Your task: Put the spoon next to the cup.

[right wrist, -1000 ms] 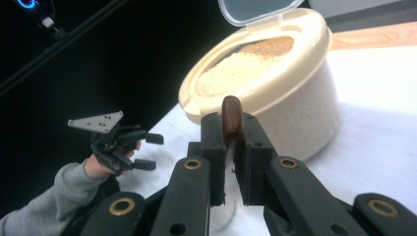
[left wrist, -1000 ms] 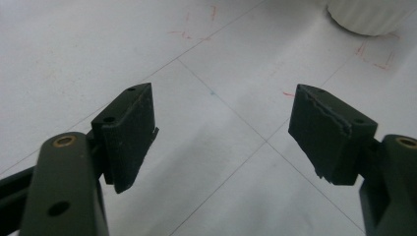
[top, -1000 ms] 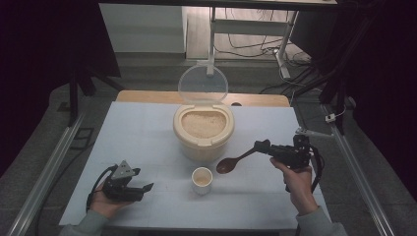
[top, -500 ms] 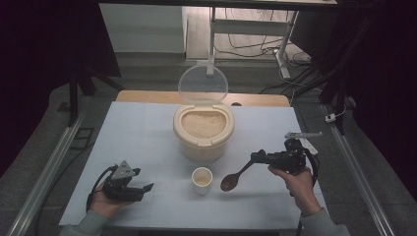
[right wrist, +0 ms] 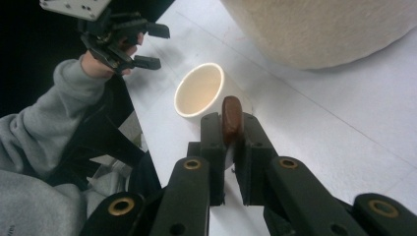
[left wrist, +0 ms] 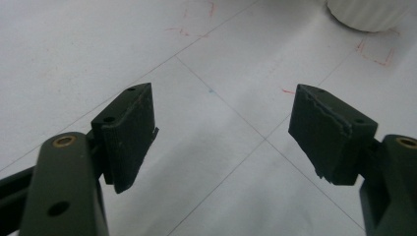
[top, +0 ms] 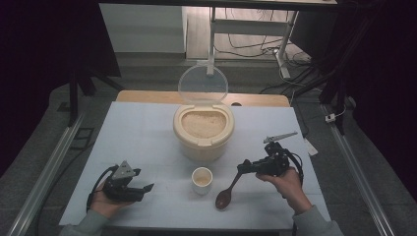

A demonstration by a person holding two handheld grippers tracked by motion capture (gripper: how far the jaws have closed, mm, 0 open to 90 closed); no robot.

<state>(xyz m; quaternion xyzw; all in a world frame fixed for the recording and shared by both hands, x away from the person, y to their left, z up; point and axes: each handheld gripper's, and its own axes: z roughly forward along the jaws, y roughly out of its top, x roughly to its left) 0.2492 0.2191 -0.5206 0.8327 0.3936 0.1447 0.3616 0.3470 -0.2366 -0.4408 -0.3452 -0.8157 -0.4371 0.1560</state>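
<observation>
Wooden spoon (top: 227,191) clamped by handle in right tongs (top: 244,167), long axis toward 7 o'clock, bowl low over bench (top: 147,128) at 4 o'clock of cup (top: 201,178) (rice container (top: 203,129) behind). Left tongs (top: 143,188) wide, empty. Versus earlier: spoon lower, nearer person.

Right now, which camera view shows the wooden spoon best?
The high view: the whole spoon shows, its handle clamped in the right gripper and its bowl low by the small cup. The right gripper view gives just a short brown piece of the spoon between the jaws. The left gripper view looks at the table.
</observation>
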